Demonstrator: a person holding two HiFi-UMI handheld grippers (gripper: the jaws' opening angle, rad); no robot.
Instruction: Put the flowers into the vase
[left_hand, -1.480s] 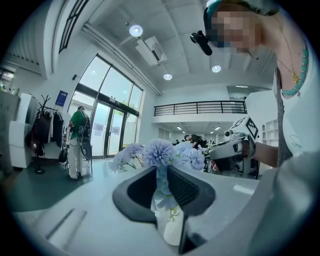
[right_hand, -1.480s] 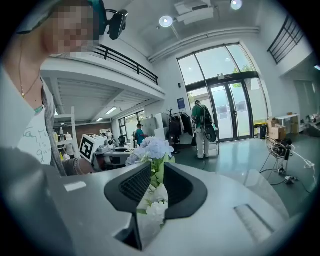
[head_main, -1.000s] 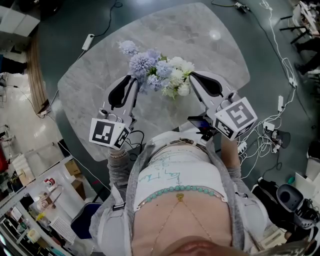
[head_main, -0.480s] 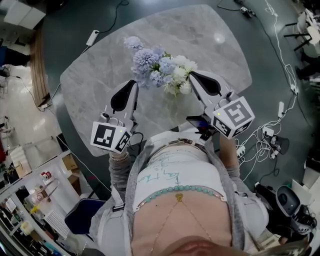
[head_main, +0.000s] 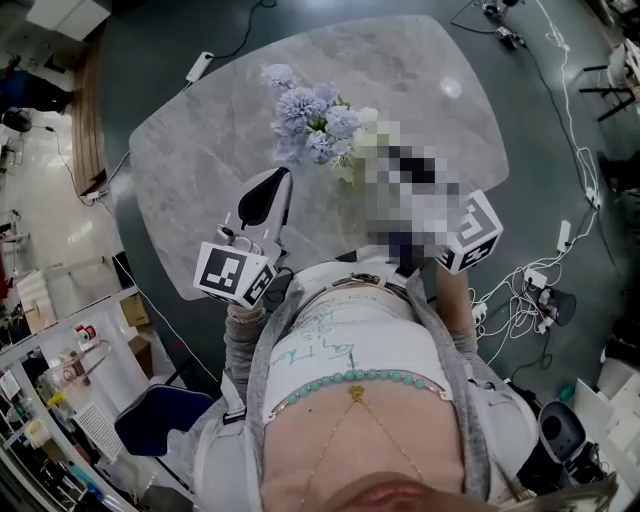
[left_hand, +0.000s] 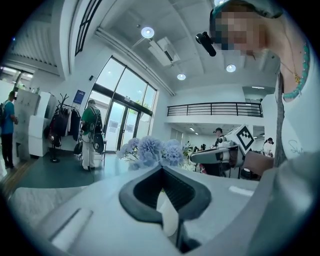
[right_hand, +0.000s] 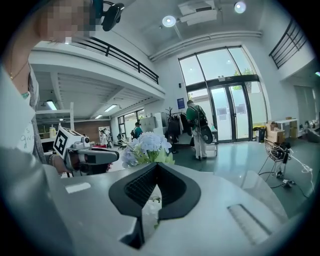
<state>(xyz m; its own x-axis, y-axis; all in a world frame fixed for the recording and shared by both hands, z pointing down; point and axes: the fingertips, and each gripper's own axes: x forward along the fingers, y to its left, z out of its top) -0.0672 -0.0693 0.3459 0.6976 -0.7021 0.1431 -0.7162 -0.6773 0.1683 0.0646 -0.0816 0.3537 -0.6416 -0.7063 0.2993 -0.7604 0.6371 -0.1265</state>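
Observation:
A bunch of lilac, blue and white flowers (head_main: 310, 118) stands upright on the grey marble table (head_main: 190, 170). The left gripper (head_main: 284, 175) lies just left of the bunch, jaws together and holding nothing. In the left gripper view the blooms (left_hand: 150, 150) rise right behind its shut tips (left_hand: 160, 167). A mosaic patch hides the right gripper's jaws in the head view; only its marker cube (head_main: 470, 232) shows. In its own view the right gripper (right_hand: 156, 164) is shut and empty, with the flowers (right_hand: 147, 145) close ahead. A pale vase-like shape (right_hand: 149, 212) with stems shows through its jaw gap.
The table's near edge (head_main: 330, 262) runs against the person's body. Cables and a power strip (head_main: 530, 285) lie on the dark floor to the right. Shelves with small items (head_main: 60, 370) stand at lower left. People stand by the glass doors (right_hand: 197, 127) far behind.
Both grippers have drawn back slightly from the bunch, towards the person. The flowers have stayed where they were on the table.

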